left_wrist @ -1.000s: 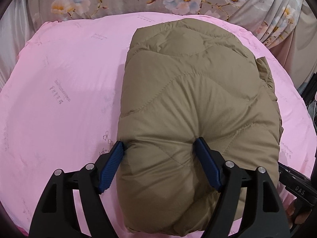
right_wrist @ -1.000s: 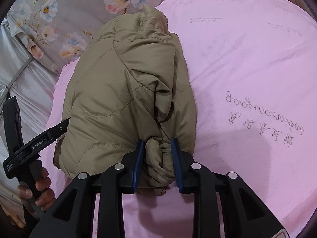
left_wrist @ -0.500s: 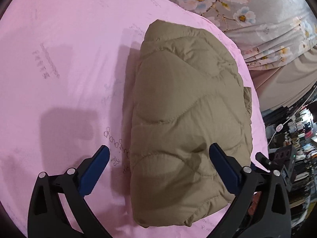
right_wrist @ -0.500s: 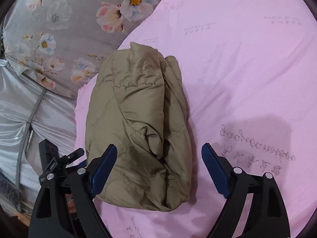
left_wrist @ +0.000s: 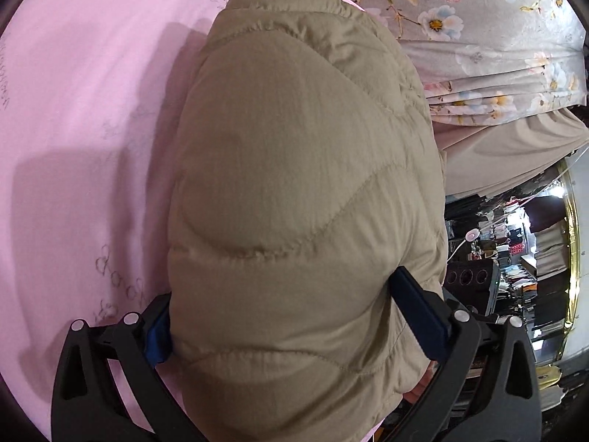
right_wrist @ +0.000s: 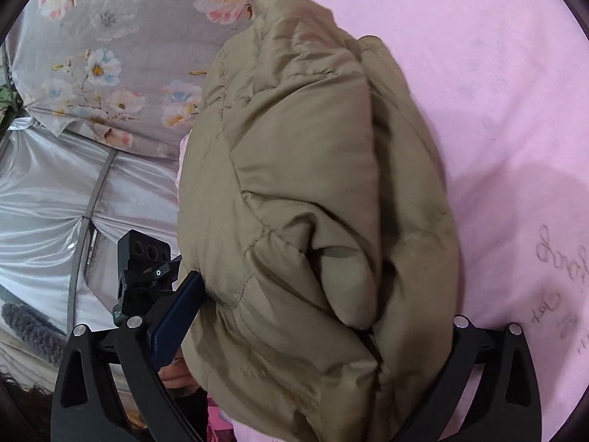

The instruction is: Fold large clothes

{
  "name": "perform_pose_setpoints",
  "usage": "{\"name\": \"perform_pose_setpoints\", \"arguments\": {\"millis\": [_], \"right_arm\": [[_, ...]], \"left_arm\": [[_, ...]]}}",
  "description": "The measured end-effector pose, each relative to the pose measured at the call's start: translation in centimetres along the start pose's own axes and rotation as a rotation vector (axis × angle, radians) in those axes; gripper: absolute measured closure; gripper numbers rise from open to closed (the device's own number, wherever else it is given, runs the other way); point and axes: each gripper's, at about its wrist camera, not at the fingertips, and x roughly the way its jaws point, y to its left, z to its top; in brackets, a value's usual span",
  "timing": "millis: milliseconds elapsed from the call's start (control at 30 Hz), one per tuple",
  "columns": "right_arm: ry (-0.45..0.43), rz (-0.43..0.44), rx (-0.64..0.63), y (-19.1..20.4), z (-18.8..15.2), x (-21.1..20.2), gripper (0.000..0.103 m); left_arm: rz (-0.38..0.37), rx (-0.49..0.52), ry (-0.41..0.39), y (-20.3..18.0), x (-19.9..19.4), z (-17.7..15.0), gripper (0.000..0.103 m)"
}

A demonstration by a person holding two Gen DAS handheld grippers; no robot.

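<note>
I have the jacket [left_wrist: 294, 184] lying as a thick tan bundle on the pink sheet [left_wrist: 92, 110], quilted side up, near the sheet's edge where the floral cloth [left_wrist: 478, 37] hangs behind it. My left tongs [left_wrist: 281, 287] are spread wide across the near end of the bundle. The fabric bulges up between the two blue pads [left_wrist: 416, 316] and fills the whole gap. One pad is half hidden behind the padding on the sheet side, and the other lies against the bundle on the side toward the cluttered shelves [left_wrist: 515, 258]. I cannot tell whether either pad presses in or merely touches. From the right wrist, the jacket [right_wrist: 313, 165] shows its rougher side, with loose folds, a tucked flap and a seam running toward the camera. The pink sheet [right_wrist: 497, 92] stretches off to one side with faint script printed on it. The floral cloth [right_wrist: 92, 73] and a silver cloth [right_wrist: 44, 202] are on the other side. My right tongs [right_wrist: 324, 294] are opening, and the jacket sits between them. The blue pad [right_wrist: 176, 320] on the silver-cloth side stands just beside the fabric, touching it at most lightly. The opposite finger is buried behind the bundle, so I cannot see its pad. Both tongs point down at the near end of the bundle from opposite sides.
</note>
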Motion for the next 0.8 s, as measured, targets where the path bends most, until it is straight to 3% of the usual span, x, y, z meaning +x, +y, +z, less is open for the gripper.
{"name": "perform_pose_setpoints", "arguments": {"millis": [200, 367, 467, 633, 800], "right_arm": [[-0.05, -0.024, -0.02, 0.5, 0.7, 0.9, 0.005], [-0.099, -0.035, -0.099, 1.9, 0.9, 0.5, 0.043], [-0.111, -0.063, -0.135, 2.7, 1.3, 0.6, 0.049], [-0.121, -0.06, -0.123, 2.3, 1.7, 1.0, 0.05], [-0.173, -0.095, -0.201, 4.5, 1.3, 0.6, 0.061]], "left_arm": [[-0.001, 0.035, -0.039, 0.2, 0.2, 0.4, 0.005], [0.064, 0.152, -0.095, -1.0, -0.4, 0.2, 0.005], [0.098, 0.185, -0.112, -1.6, -0.5, 0.4, 0.006], [0.124, 0.198, -0.121, -1.6, -0.6, 0.8, 0.008], [0.149, 0.265, -0.17, -3.1, -1.4, 0.6, 0.019]]}}
